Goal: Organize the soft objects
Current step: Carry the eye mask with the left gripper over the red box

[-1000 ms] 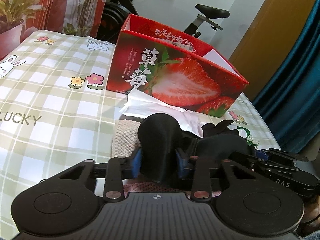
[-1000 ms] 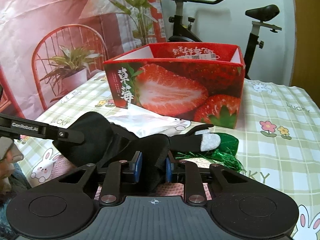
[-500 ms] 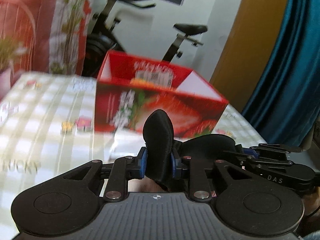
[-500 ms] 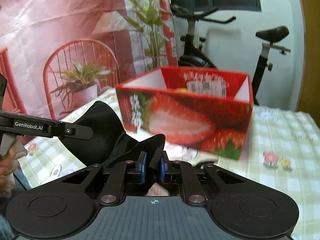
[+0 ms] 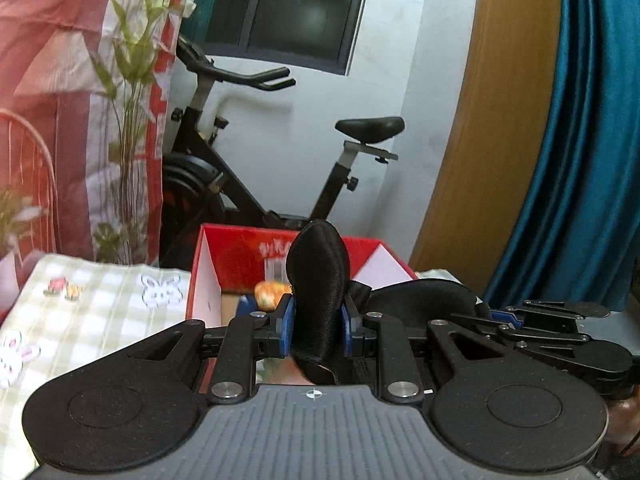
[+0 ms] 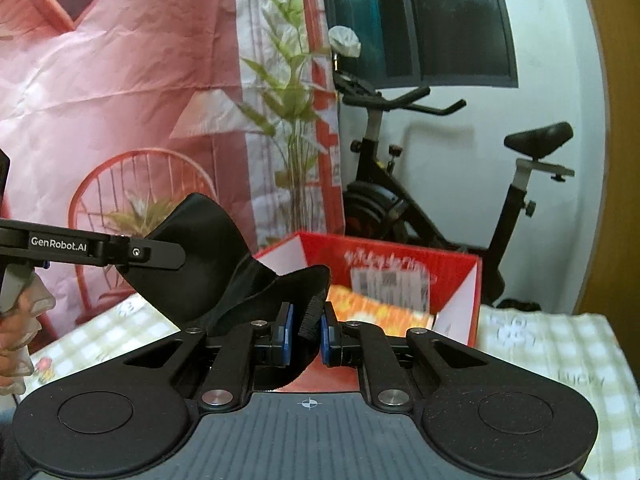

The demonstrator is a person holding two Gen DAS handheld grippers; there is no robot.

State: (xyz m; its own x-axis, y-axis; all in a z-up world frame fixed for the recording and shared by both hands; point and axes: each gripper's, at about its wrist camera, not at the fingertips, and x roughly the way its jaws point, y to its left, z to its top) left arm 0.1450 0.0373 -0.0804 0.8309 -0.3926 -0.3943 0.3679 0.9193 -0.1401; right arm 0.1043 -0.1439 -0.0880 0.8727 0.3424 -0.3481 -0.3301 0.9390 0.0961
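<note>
Left tool (image 5: 316,330) and right tool (image 6: 306,334) each clamp one end of a black padded fabric eye mask (image 5: 318,292), held aloft in front of the open red strawberry-printed cardboard box (image 6: 460,280) on the checked-cloth table (image 5: 100,308).

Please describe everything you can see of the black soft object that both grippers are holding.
The black soft object looks like padded, finely woven fabric with stitched edges, perhaps a sleep mask. One rounded lobe stands upright, pinched in the left gripper. The other end, with a black strap, is pinched in the right gripper. It hangs between them in the air, in front of the red box, touching nothing else visible.
</note>
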